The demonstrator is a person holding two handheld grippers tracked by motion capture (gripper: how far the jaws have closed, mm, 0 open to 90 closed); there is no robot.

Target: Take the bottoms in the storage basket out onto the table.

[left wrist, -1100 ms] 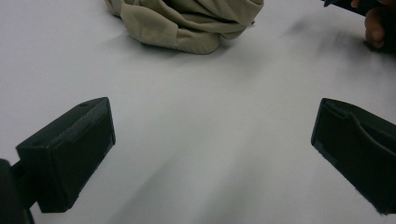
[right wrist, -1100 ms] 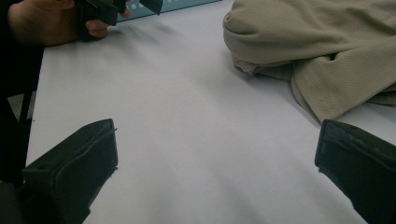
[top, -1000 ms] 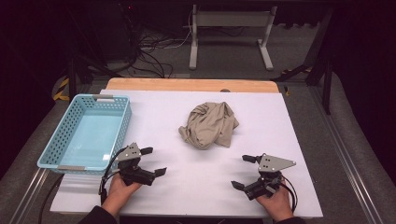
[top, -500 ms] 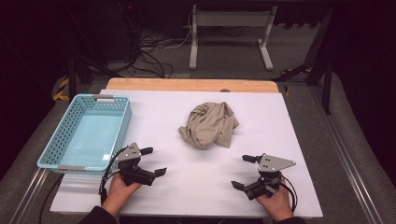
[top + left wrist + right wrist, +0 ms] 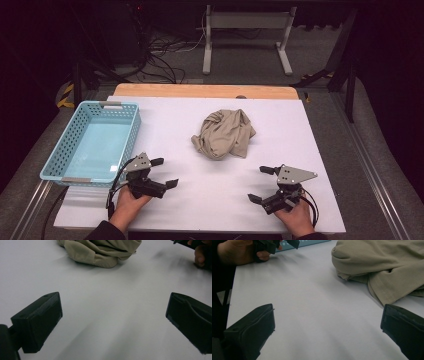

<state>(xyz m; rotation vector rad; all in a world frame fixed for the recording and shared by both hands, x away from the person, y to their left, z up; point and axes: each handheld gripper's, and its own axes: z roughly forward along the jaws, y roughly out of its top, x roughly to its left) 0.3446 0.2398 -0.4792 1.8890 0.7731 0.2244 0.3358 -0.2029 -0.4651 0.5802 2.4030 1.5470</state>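
Nothing done yet, by the look of it. The beige cloth point(image 5: 224, 134) lies crumpled in a heap at mid-tabletop, a bit toward the far side, untouched. The blue basket point(image 5: 67, 159) at the left edge looks empty. Likely job, judging from the layout: deal with the cloth, maybe fold it or put it in the basket; all of that is left.

Left tongs point(image 5: 165, 173) sit at the near left, just beside the basket's near right corner, jaws spread wide, holding nothing. Right tongs point(image 5: 261, 184) are at the near right, jaws also spread wide, empty. Both rest low over the white tabletop point(image 5: 300, 150), pointing inward and toward the cloth, well apart from it and from each other.

In the left gripper view the cloth point(image 5: 100, 252) is ahead at the top, with bare surface between the jaws and it. In the right gripper view the cloth point(image 5: 384, 267) is closer, ahead and to the right, near the right jaw but not touching.

Room: wide bare white area between the tongs and around the cloth on all sides, so approach is free from either hand. Basket wall is the only obstacle, on the left. The tabletop's near edge is right under the hands; the right edge is near the right tongs; a wooden strip point(image 5: 205, 90) runs along the far edge. The cloth is well in from every edge.
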